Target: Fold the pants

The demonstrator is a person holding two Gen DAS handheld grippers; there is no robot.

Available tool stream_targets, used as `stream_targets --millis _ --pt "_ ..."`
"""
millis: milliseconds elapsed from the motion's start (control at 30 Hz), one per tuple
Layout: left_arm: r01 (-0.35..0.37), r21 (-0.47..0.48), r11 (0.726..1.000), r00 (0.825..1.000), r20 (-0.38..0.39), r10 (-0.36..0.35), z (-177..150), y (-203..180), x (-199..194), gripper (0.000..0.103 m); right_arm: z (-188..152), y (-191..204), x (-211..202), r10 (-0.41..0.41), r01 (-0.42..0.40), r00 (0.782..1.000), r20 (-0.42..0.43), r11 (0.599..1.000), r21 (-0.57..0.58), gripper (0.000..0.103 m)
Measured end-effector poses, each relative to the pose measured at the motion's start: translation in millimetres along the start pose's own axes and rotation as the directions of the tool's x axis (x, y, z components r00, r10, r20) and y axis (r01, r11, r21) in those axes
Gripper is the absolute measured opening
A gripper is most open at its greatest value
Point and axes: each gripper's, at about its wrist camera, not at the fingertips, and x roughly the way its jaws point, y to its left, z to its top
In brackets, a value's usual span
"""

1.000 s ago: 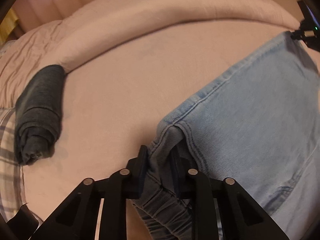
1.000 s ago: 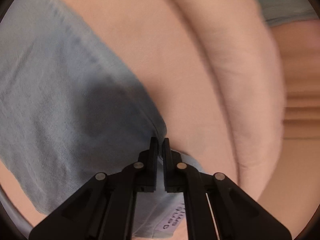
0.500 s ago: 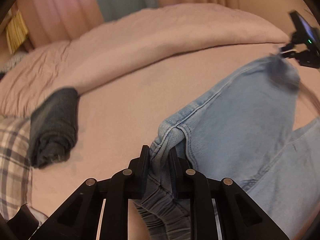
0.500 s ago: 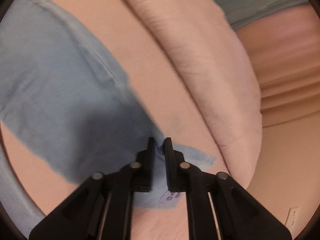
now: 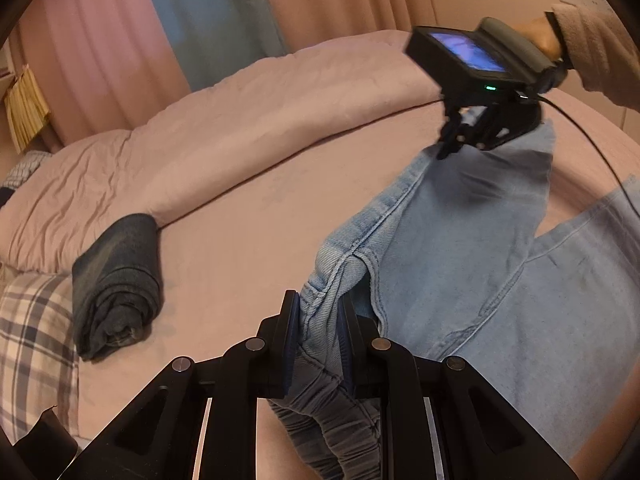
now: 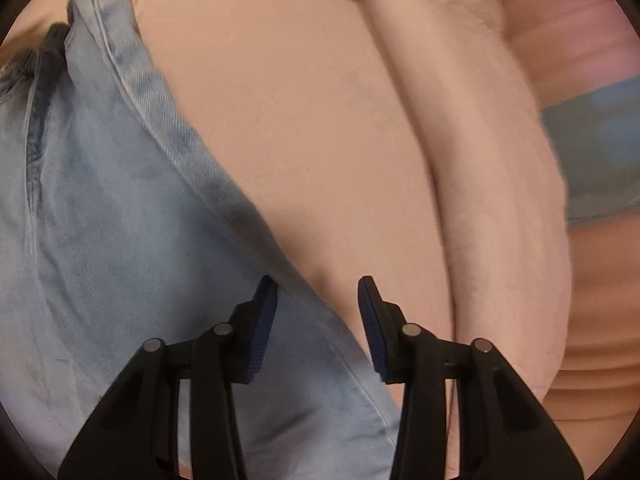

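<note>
Light blue denim pants (image 5: 460, 264) lie across a pink bed (image 5: 240, 216). My left gripper (image 5: 318, 312) is shut on a bunched fold of the pants near the waistband, held above the bed. My right gripper (image 6: 318, 292) is open, with the edge of a pant leg (image 6: 120, 208) lying under and between its fingers. In the left wrist view the right gripper (image 5: 472, 136) sits high at the far end of the lifted leg, and the cloth still hangs up to it.
A rolled dark garment (image 5: 116, 280) lies on the bed to the left, beside a plaid cloth (image 5: 32, 332). A thick pink duvet roll (image 5: 224, 120) runs along the far side. Pink and blue curtains (image 5: 208, 12) hang behind.
My right gripper has risen with the pant leg and its jaws have opened. My left gripper has kept its hold and lifted a little.
</note>
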Motion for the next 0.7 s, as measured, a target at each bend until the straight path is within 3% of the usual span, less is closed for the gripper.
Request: stream_targets --millis 167,333,533,633,700 --pt "-0.005 -0.066 0.998 1.000 0.000 0.005 0 8 0 0.018 -18 8 -18 0.020 -0.021 1.000 0.024 0.999 0.035 0.003" --pt "-0.042 -0.123 0.992 0.998 0.041 0.047 2 5 -26 0.018 -41 27 -70 -0.094 0.082 0.990 0.109 0.991 0.106 0.003" --pt "-0.134 -0.093 0.987 0.980 0.133 0.145 -8 -20 -76 0.018 -63 62 -134 -0.300 0.276 0.942 0.151 0.948 0.162 0.003" --pt "-0.151 -0.072 0.986 0.979 0.128 0.159 -37 -38 -91 0.018 -77 110 -159 -0.382 0.356 0.910 0.163 0.919 0.168 0.004" --pt "-0.148 -0.051 0.988 0.981 0.117 0.153 -58 -48 -98 0.018 -86 144 -164 -0.385 0.360 0.906 0.175 0.919 0.159 0.004"
